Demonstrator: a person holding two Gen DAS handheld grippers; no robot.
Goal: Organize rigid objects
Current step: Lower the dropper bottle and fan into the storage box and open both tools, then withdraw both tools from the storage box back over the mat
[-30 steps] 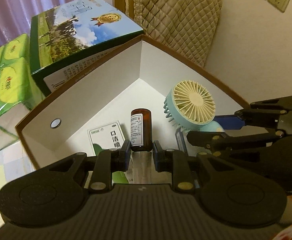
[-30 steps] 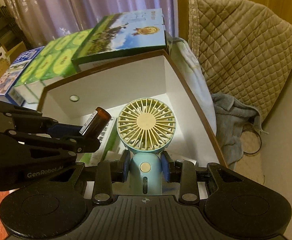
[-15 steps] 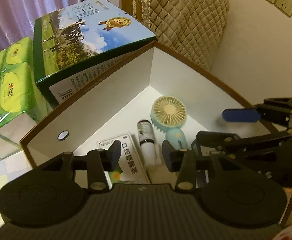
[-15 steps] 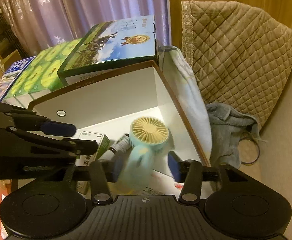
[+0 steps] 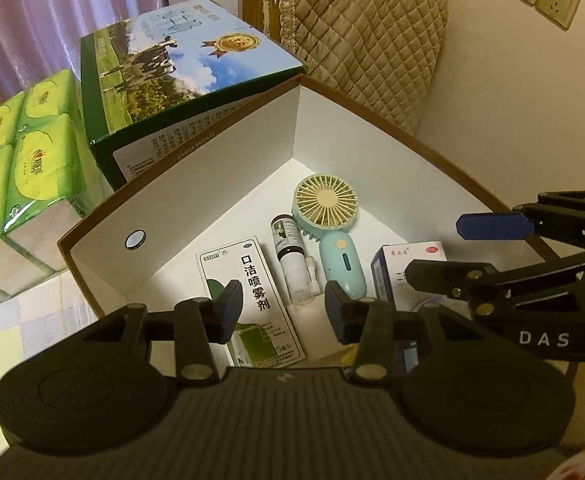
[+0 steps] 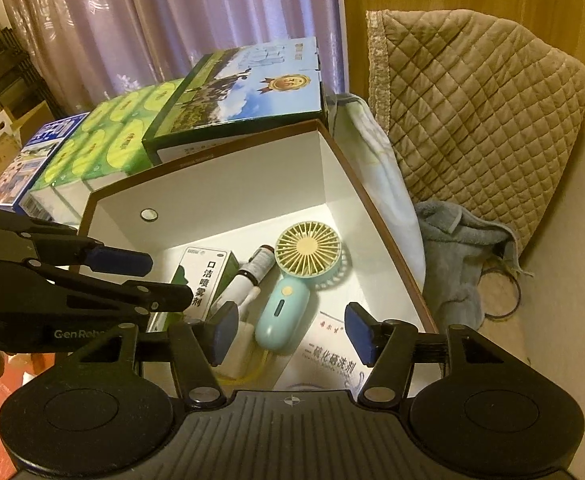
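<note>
White-walled box [image 5: 228, 184], brown rim, holds four items on its floor — green-and-white carton [image 5: 248, 292], spray bottle [image 5: 292, 260] beside it, mint fan [image 5: 332, 232] lying flat with its handle toward the cameras, blue-and-white packet [image 5: 408, 264] at the right. Left gripper [image 5: 284, 312] above the box, jaws apart, empty. Right gripper [image 6: 292, 332] — jaws just opening, nothing between them, fan below.
</note>
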